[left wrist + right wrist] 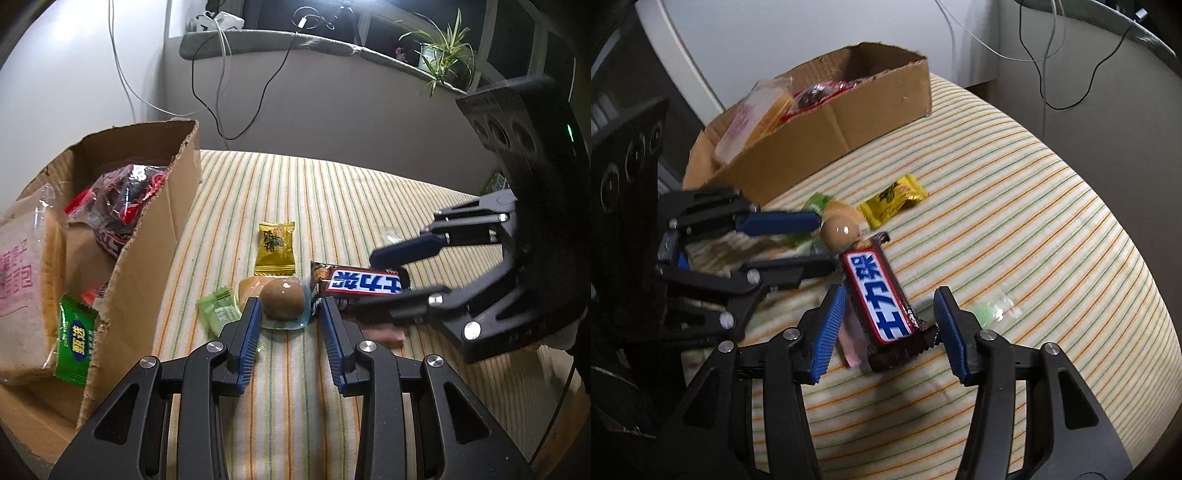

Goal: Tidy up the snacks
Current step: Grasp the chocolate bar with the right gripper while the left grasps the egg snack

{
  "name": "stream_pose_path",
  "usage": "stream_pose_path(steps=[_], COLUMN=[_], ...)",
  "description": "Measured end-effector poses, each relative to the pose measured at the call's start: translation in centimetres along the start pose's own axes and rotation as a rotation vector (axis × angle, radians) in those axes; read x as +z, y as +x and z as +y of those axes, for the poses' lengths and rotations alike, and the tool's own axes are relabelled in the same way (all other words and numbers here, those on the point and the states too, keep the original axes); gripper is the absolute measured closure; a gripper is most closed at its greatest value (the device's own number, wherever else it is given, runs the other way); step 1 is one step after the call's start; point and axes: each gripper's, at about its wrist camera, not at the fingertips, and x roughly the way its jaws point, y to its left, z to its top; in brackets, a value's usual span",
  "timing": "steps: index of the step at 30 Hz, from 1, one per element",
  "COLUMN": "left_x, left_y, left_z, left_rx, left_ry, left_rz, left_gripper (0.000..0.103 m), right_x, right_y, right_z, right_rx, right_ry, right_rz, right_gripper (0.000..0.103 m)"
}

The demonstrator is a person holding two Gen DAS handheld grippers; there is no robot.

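Note:
A brown egg-shaped snack in a clear wrapper (pixel 282 302) (pixel 838 230) lies on the striped cloth (pixel 280 406). My left gripper (pixel 290 301) (pixel 827 243) is open with its tips on either side of the snack; a small gap shows at the right pad. A Snickers-style bar (pixel 364 282) (pixel 877 295) lies tilted between the fingers of my open right gripper (pixel 890 291) (pixel 360 282), its near end clear of the right pad. A pink wrapped piece (pixel 849 343) sits under the bar. The cardboard box (pixel 147 280) (pixel 849 122) stands on the left with several snacks inside.
A yellow packet (pixel 275 249) (pixel 892 201), a green candy (pixel 218 310), a beige round snack (pixel 249 288) and a clear green sweet (pixel 993 310) lie on the cloth. A bread bag (pixel 26 280) leans in the box. Cables and a plant (pixel 443 51) line the far ledge.

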Motion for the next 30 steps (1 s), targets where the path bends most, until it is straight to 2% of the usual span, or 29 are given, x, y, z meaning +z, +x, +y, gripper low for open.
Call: stream_pose_path(steps=[5,7,9,10,16,17,30], left_x=[0.1,0.3,0.5,0.7,1.1,1.1,0.6], left_y=[0.2,0.4,0.7,0.8,2.1,2.1,-0.4], left_z=[-0.4,-0.5,-0.5,-0.6,-0.7,-0.7,-0.8], left_rx=[0.017,0.028,0.037,0.042,0.041,0.041,0.013], left_ry=[0.011,0.014,0.020,0.027,0.041,0.041,0.044], left_rz=[0.011,0.016,0.019,0.021,0.049,0.048,-0.013], left_gripper=[0.071,0.071,0.071,0.071,0.072,0.075,0.079], right_x=[0.2,0.3,0.4,0.4,0.2,0.1,-0.5], right_y=[0.3,0.5,0.5,0.4,0.3,0.3,-1.5], right_z=[0.2,0.4,0.3,0.1,-0.2,-0.1,0.8], right_rx=[-0.033,-0.057,-0.097,-0.106,-0.132,-0.138,-0.214], right_ry=[-0.010,-0.017,-0.014,-0.011,0.005,0.002,0.042], right_rz=[0.000,0.003,0.008,0.009,-0.004,-0.004,-0.047], right_gripper=[0.052,0.056,0.071,0.073,0.073,0.073,0.073])
